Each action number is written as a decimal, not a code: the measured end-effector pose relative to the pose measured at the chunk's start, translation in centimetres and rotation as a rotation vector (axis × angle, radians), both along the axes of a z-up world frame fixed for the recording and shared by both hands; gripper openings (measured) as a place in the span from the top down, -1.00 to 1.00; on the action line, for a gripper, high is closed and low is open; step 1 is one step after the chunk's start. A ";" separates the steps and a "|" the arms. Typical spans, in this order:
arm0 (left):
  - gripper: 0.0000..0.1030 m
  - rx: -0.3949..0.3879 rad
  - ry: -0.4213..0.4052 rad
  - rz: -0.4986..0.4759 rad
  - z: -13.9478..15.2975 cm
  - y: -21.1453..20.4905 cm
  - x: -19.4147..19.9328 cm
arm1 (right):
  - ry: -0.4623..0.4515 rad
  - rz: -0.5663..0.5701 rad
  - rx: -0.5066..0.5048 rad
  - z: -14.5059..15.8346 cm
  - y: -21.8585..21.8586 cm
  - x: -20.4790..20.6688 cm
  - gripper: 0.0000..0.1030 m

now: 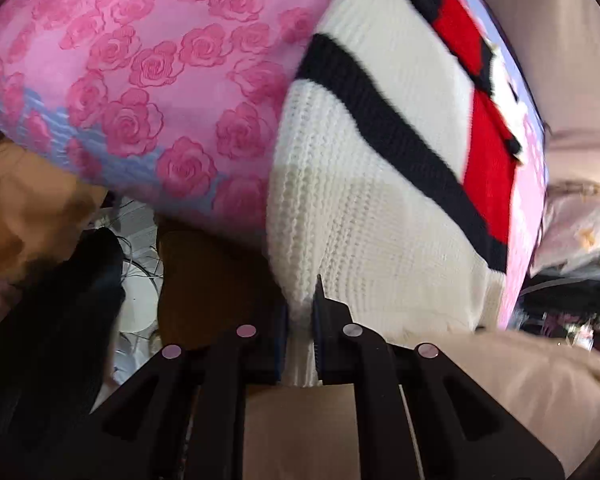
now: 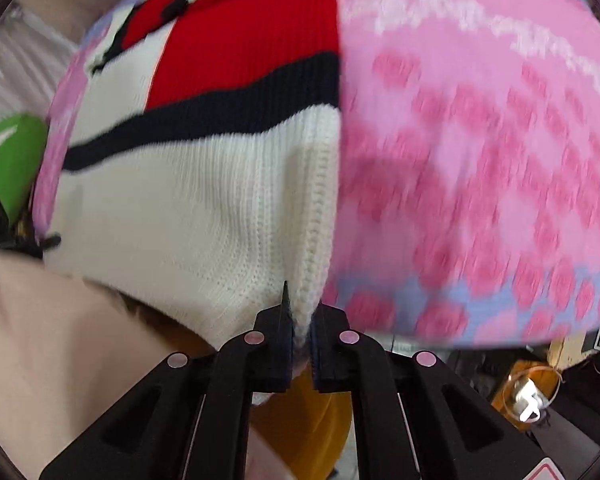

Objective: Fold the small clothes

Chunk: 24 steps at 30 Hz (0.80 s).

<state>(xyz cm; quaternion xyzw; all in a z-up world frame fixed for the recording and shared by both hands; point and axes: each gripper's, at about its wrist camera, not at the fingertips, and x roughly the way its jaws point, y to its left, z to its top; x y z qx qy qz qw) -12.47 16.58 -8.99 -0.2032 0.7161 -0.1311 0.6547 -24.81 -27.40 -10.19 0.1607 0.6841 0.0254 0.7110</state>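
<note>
A small knitted sweater (image 1: pixel 380 208), cream with a dark navy stripe and a red band, lies on a pink rose-patterned bedspread (image 1: pixel 140 80). My left gripper (image 1: pixel 300 320) is shut on the cream hem at the sweater's near left corner. In the right wrist view the same sweater (image 2: pixel 204 192) spreads to the left, and my right gripper (image 2: pixel 300 320) is shut on its cream hem at the near right corner. The far part of the sweater is blurred.
The bedspread (image 2: pixel 480 160) fills the right wrist view's right side. A green object (image 2: pixel 12 160) lies at the far left there. Beige fabric (image 1: pixel 520 380) lies near my left gripper. The floor with a stool (image 2: pixel 532 392) shows below the bed edge.
</note>
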 end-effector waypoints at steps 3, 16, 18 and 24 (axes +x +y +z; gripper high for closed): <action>0.82 -0.027 -0.092 0.021 3.0 -0.1 2.2 | -0.046 0.009 0.016 2.7 -0.2 1.2 0.89; 0.68 0.035 -0.351 0.124 -0.9 -5.4 21.0 | -0.327 -0.242 0.056 -0.5 -5.3 20.7 0.83; 0.37 -0.014 -0.353 0.180 -0.6 -4.5 20.3 | -0.344 -0.287 0.051 -0.2 -5.8 20.7 0.72; -0.49 0.058 -0.581 0.178 3.5 -2.0 16.7 | -0.496 -0.341 -0.058 4.2 -6.3 16.4 -0.16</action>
